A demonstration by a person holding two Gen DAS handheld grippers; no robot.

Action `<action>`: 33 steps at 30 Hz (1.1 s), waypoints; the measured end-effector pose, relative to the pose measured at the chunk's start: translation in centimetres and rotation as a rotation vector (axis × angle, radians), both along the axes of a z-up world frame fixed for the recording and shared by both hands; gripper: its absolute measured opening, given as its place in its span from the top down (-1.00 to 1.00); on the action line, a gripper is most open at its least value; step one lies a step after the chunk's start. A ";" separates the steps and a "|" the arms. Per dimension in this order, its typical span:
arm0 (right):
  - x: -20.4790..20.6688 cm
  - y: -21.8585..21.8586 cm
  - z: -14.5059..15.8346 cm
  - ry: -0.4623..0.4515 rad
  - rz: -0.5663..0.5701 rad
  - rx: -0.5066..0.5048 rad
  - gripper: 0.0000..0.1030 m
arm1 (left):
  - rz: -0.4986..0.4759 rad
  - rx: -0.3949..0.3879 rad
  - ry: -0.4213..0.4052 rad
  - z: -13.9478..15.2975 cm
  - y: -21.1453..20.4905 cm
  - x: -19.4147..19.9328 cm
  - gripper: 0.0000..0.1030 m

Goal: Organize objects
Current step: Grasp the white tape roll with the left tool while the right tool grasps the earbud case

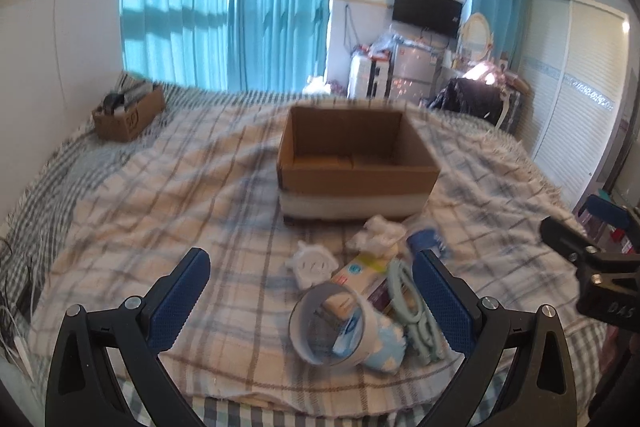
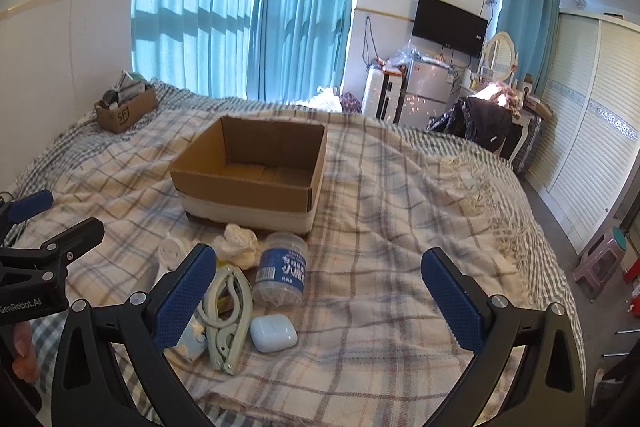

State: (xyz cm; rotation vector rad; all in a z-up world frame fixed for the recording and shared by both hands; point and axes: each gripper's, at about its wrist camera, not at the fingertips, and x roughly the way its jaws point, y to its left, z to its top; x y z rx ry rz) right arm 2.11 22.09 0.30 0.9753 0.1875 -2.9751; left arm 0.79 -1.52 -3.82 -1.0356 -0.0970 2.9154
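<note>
Grippers — left gripper (image 1: 312, 291) and right gripper (image 2: 320, 287) — hover spread, empty; pinch the clear blue-labelled plastic jar (image 2: 281, 275) squarely at mid-frame, then lift toward the open brown cardboard box (image 2: 256, 171).

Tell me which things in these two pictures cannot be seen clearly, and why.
- Cup, left wrist view: motion blur; its contents are unreadable.
- Small carton, left wrist view: partly behind the cup, print blurred.
- Blue sock, right wrist view: mostly behind the gripper finger.
- Far box, right wrist view: contents too small.

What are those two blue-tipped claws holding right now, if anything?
Nothing. The left gripper and the right gripper both stand wide open above the bed, with the small items lying loose beneath them.
</note>
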 end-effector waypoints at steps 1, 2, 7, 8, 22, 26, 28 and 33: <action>-0.2 0.1 -0.6 -0.020 -0.001 -0.001 -0.99 | 0.005 0.006 -0.028 -0.7 -0.1 -0.3 -1.00; -0.4 0.3 -1.2 -0.037 -0.002 0.001 -0.99 | 0.012 0.010 -0.064 -1.7 -0.3 -0.7 -1.00; -1.6 0.6 -4.6 -0.125 -0.010 0.040 -0.99 | -0.014 0.064 -0.203 -5.8 0.2 -1.8 -1.00; -1.8 0.7 -5.2 -0.144 -0.009 0.044 -0.99 | -0.019 0.064 -0.217 -6.3 0.5 -1.7 -1.00; -4.0 0.3 -8.8 -0.288 0.040 0.037 -0.99 | -0.122 0.121 -0.372 -11.0 2.1 -3.8 -0.66; -4.4 -0.2 -9.3 -0.308 0.045 0.052 -0.99 | -0.109 0.110 -0.332 -9.8 1.7 -3.5 -0.64; -4.6 -0.4 -9.6 -0.322 0.046 0.065 -0.99 | -0.088 0.106 -0.299 -8.6 1.1 -3.5 -0.64; -6.0 -1.4 -11.6 -0.403 0.053 0.117 -0.99 | -0.030 0.032 -0.256 -6.8 -0.4 -3.7 -0.64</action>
